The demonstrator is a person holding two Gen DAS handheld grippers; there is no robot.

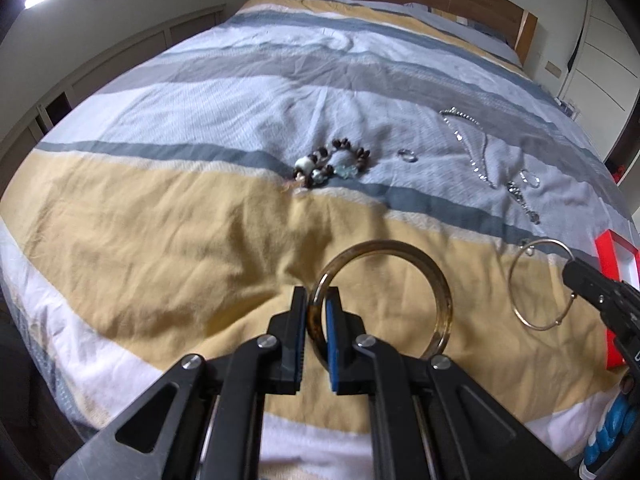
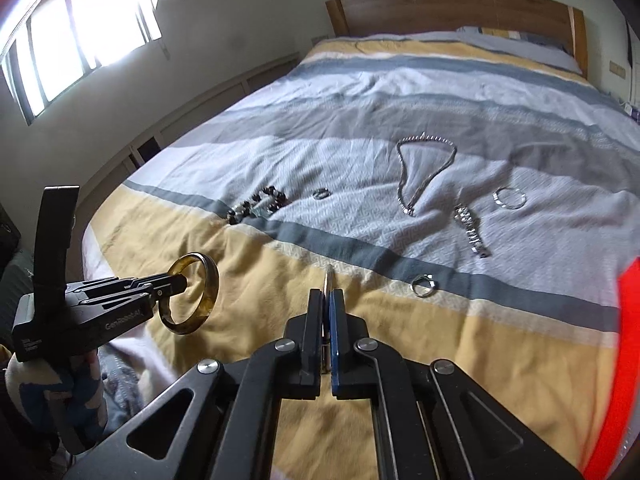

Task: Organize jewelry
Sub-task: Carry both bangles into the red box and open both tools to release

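My left gripper (image 1: pixel 319 300) is shut on an amber bangle (image 1: pixel 436 280), held above the striped bedspread; the right wrist view shows the bangle (image 2: pixel 208 280) in that gripper (image 2: pixel 182 278) too. My right gripper (image 2: pixel 329 300) is shut on a thin silver bangle (image 2: pixel 329 276), seen edge-on; in the left wrist view this bangle (image 1: pixel 516 300) hangs from the right gripper (image 1: pixel 570 274). On the bed lie a beaded bracelet (image 1: pixel 332 164), a silver necklace (image 2: pixel 420 172), a watch-like chain (image 2: pixel 472 236) and small rings (image 2: pixel 424 284).
A red box (image 1: pixel 612 256) lies at the right edge of the bed; it also shows in the right wrist view (image 2: pixel 624 360). A wooden headboard (image 2: pixel 440 8) stands at the far end. A wall with a window (image 2: pixel 80 20) is on the left.
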